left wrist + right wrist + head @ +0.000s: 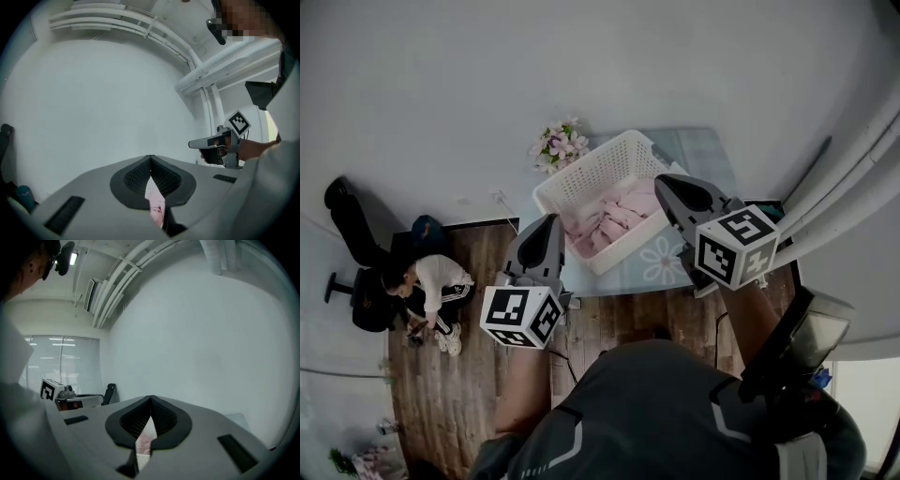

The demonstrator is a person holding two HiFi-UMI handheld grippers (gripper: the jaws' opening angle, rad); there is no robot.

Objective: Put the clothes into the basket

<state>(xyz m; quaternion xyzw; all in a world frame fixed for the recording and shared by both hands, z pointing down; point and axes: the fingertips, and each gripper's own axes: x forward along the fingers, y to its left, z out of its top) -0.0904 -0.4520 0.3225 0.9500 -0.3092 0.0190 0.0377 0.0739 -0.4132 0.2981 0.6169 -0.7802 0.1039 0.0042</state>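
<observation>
My left claw (pixel 550 218) and right claw (pixel 662 181) are both clenched and empty, high above the counter (pixel 698 159). The pink clothes (pixel 614 214) lie inside the white basket (pixel 581 169). I would now draw away high, without touching its rim.

basket (pixel 581 180): white, lattice mesh | clothes (pixel 617 216): pale pink | tabletop (pixel 701 155): pale teal, white daisy print | flowers (pixel 561 145): pink and white | floor (pixel 469 384): brown wood grain

Left claw (pixel 151 158) closed (tips touching); right claw (pixel 191 144) held before the white wall (pixel 103 103).
</observation>
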